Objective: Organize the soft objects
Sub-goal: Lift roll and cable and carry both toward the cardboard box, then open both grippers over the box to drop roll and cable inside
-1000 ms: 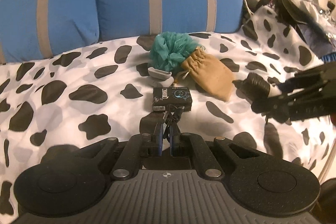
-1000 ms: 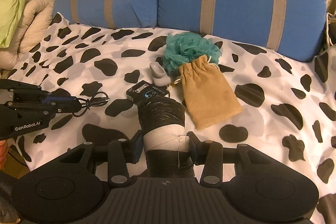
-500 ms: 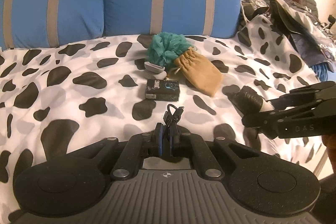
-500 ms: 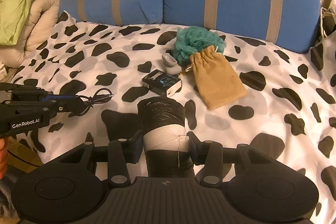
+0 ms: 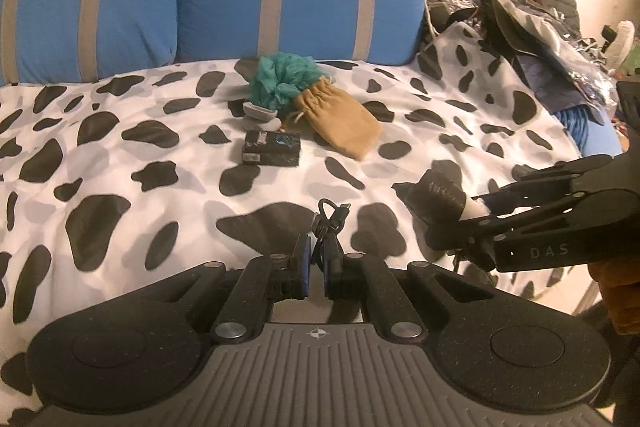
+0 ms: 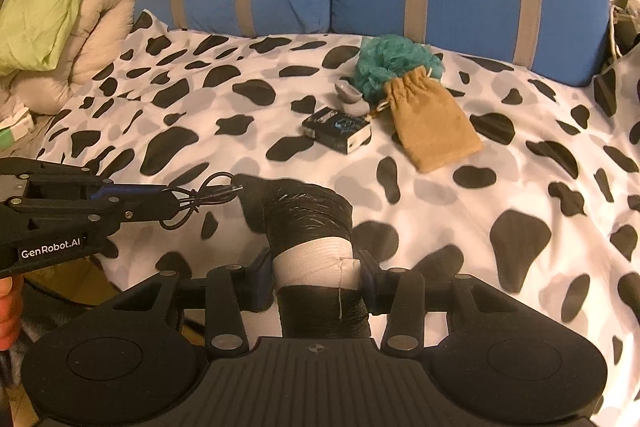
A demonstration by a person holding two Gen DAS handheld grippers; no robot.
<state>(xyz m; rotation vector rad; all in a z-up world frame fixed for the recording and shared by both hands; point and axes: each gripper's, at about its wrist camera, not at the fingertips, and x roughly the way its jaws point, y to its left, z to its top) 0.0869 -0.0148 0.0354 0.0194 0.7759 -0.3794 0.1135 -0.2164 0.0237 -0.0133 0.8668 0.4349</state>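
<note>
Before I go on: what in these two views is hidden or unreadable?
- Right wrist view: black roll lower end, hidden by right hand-held gripper.
- Both views: print on black box, too small.
- Left wrist view: gray case, partly behind teal pouf; cable end, inside left hand-held gripper.

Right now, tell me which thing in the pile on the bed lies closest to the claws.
The black box. It sits at the front of the pile, nearer the claws than the tan pouch, the teal pouf and the small grey case behind it.
</note>
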